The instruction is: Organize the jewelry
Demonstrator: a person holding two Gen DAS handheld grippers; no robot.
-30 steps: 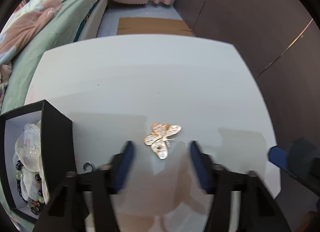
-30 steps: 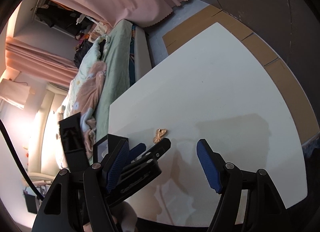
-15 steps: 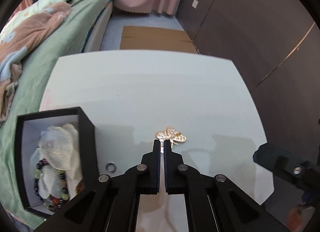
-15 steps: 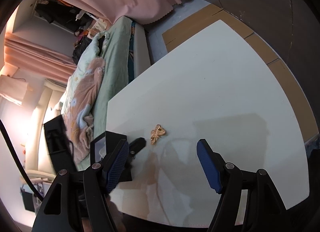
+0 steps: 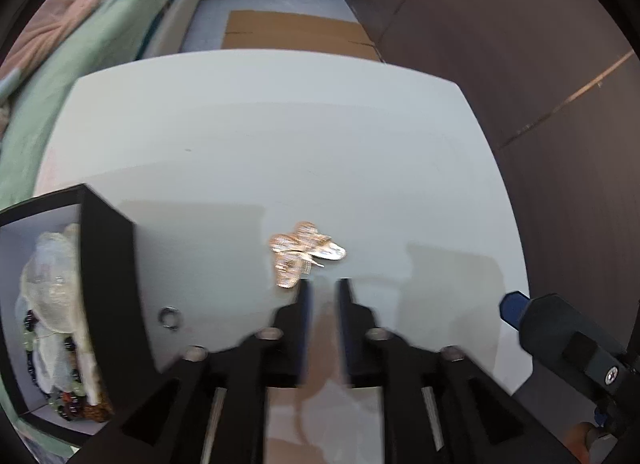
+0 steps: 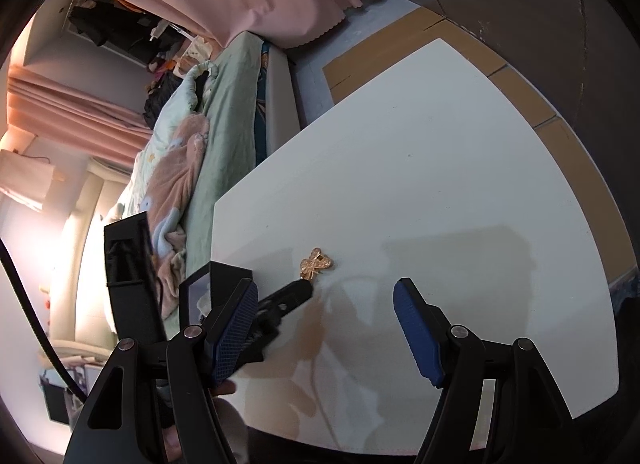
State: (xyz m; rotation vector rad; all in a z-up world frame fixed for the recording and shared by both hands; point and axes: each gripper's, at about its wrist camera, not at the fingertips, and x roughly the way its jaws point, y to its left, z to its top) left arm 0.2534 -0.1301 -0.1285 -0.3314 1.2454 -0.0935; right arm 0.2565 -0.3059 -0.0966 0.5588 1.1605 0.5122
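Centre frame on white bench (image 5: 280,136): gold butterfly brooch (image 5: 304,258) lies loose, just beyond left tongs (image 5: 323,288), narrow, opening, empty. Right tongs (image 6: 326,330) wide, idle. Black jewellery box (image 5: 108,264) lower left, likely destination.

The left wrist view looks steeply down, close over the white table (image 5: 280,136), bed at upper left. The right wrist view looks down at a shallower slant from farther back. Both share the gold brooch (image 5: 302,254) (image 6: 315,263) and black box (image 5: 106,264) (image 6: 224,278).
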